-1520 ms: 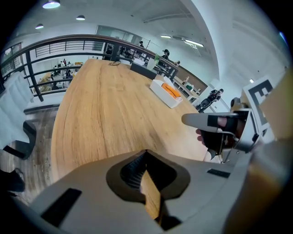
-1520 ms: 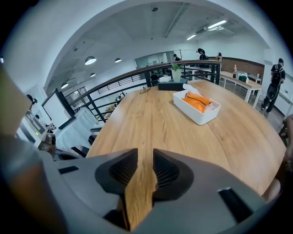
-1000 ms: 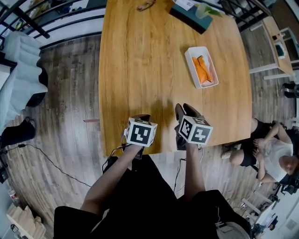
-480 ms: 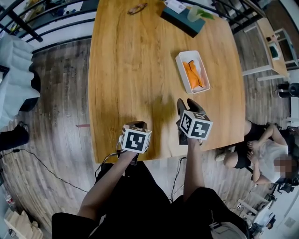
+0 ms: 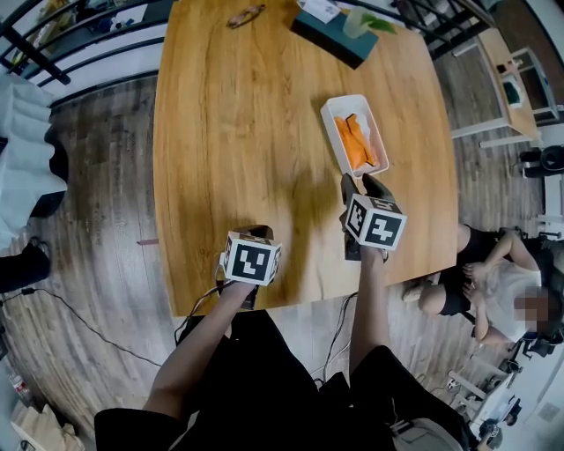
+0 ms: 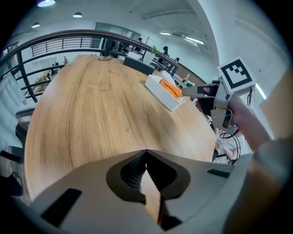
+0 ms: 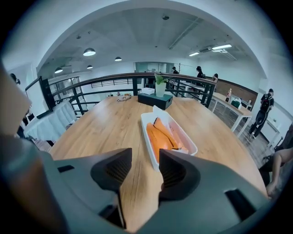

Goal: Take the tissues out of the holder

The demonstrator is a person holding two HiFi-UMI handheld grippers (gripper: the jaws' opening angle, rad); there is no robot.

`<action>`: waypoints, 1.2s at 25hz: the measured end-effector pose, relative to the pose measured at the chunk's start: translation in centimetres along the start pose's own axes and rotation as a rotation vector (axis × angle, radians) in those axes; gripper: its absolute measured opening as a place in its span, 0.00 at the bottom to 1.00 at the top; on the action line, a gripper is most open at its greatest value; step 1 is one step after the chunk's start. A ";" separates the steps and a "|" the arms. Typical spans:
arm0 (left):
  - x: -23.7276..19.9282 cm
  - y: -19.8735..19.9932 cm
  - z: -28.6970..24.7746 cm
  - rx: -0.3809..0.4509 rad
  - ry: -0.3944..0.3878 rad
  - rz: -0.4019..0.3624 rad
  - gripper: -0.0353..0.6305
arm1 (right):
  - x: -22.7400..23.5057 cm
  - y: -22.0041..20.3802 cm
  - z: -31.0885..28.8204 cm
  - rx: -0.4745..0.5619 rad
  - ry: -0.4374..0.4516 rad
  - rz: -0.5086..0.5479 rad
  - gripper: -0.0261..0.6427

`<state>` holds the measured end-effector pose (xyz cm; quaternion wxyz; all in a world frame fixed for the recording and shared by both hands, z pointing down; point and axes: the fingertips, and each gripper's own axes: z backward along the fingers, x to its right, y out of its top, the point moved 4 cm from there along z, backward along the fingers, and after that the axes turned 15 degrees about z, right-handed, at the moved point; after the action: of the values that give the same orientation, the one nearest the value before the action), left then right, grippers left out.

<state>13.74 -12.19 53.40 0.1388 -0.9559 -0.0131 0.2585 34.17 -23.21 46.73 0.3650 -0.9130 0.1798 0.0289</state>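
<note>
A white rectangular holder [image 5: 328,114] lies on the wooden table [image 5: 229,132], with orange tissues [image 5: 355,143] folded inside it. My right gripper [image 5: 359,183] hovers just short of the holder's near end. Its jaws are opening and nothing is between them. In the right gripper view the holder [image 7: 188,142] and tissues [image 7: 160,137] lie straight ahead of the right gripper [image 7: 145,160]. My left gripper [image 5: 256,232] stays near the table's front edge, shut and empty [image 6: 146,153]. From the left gripper view, the holder [image 6: 158,89] stands to the right.
A dark box [image 5: 333,35] with a green-leaved cup sits at the table's far end, beside a small brown object [image 5: 244,15]. A person [image 5: 493,273] sits low on the floor to the right. Black railings [image 7: 105,84] run behind the table.
My right gripper has moved forward until it almost reaches the holder's near end, and its jaws have spread. The left gripper has stayed by the front edge.
</note>
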 end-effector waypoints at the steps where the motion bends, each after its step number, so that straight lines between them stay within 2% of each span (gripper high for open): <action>1: 0.1 0.2 -0.1 -0.001 -0.001 -0.002 0.06 | 0.4 0.2 -0.2 0.000 -0.007 0.007 0.31; 15: 0.1 0.1 -1.2 -0.028 0.009 -0.027 0.06 | 5.0 0.6 -3.0 -0.024 -0.072 0.052 0.37; 19: 0.2 -0.2 -1.4 -0.046 0.009 -0.028 0.06 | 5.8 0.7 -3.8 -0.028 -0.078 0.059 0.41; 30: -0.8 -0.4 -1.7 -0.038 0.023 -0.005 0.06 | 6.4 1.1 -6.7 -0.060 -0.070 0.101 0.42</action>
<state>13.92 -12.34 55.35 0.1213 -0.9613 -0.0188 0.2468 39.20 -30.49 49.75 0.3413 -0.9118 0.2121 0.0846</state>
